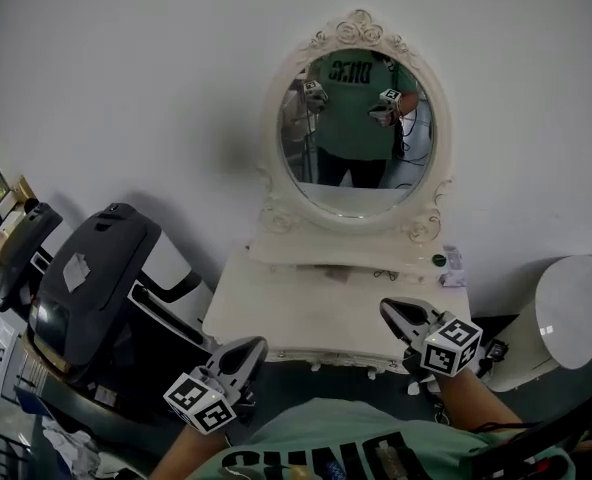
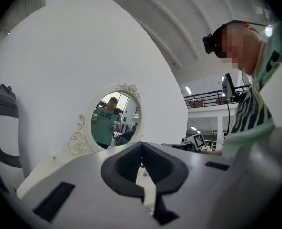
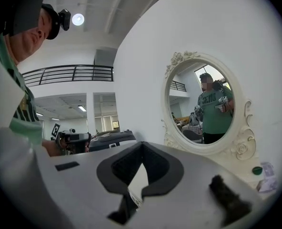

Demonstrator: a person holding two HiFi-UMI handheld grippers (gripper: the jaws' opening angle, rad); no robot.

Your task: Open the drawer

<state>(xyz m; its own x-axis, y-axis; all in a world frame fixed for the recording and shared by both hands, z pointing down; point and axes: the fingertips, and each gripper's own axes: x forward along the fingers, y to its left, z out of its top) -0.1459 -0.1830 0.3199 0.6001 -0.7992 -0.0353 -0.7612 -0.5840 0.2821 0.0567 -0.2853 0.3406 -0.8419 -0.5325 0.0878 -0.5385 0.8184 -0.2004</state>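
nothing of the task looks done yet: the front edge (image 1: 321, 354) of the dressing table (image 1: 306, 308) runs flush and nothing stands out from it. the drawer is tucked under the tabletop, too hidden to make out, so the reach, the grip and the pull all seem left to do. the left gripper (image 1: 250, 348) hangs just off the dressing table's front left corner and the right gripper (image 1: 390, 310) over its front right corner, neither touching it, and both have their jaws pressed together on nothing, so i judge they must part before taking hold.
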